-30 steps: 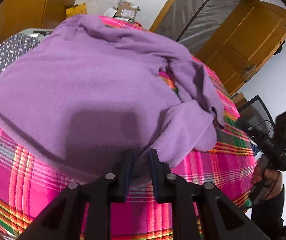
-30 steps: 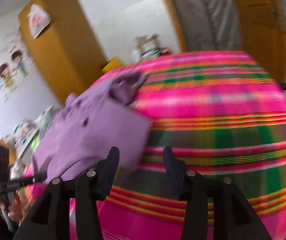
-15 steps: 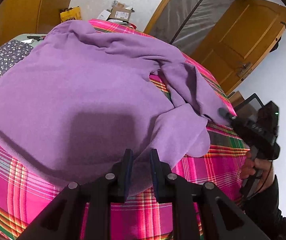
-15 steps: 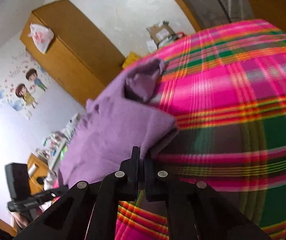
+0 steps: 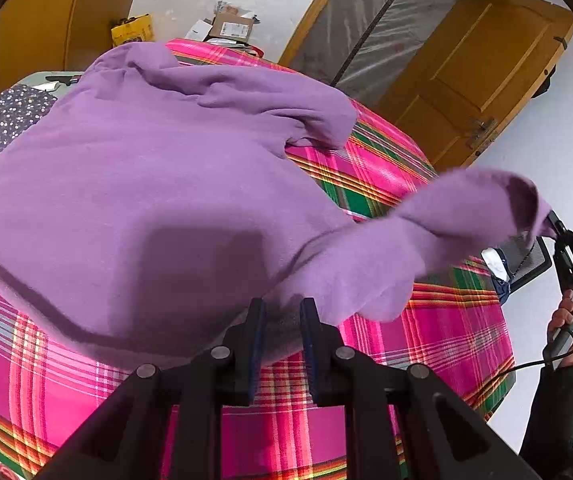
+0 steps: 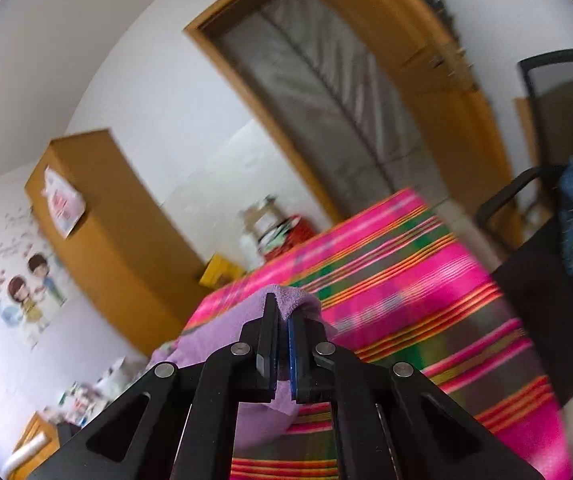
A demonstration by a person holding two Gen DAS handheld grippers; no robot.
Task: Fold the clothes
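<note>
on the pink plaid bedspread (image 5: 386, 168): soft purple fleece sweater (image 5: 146, 168), sleeve (image 5: 466, 204) raised clear for folding, clamped in right gripper (image 6: 282, 320); left gripper (image 5: 280, 312) slightly parted at the hem, grip unclear.

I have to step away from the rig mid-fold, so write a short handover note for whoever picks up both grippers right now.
Right gripper: shut on the purple sweater's sleeve, lifted clear of the plaid bedspread.
Left gripper: fingers slightly apart at the sweater's near hem, gripping nothing that I can see.
Sweater: spread flat over the bedspread, far sleeve bunched near the top.
Done: sleeve picked up.
Left: probably lay this sleeve across the body, fold the other one in, then fold the body.
</note>
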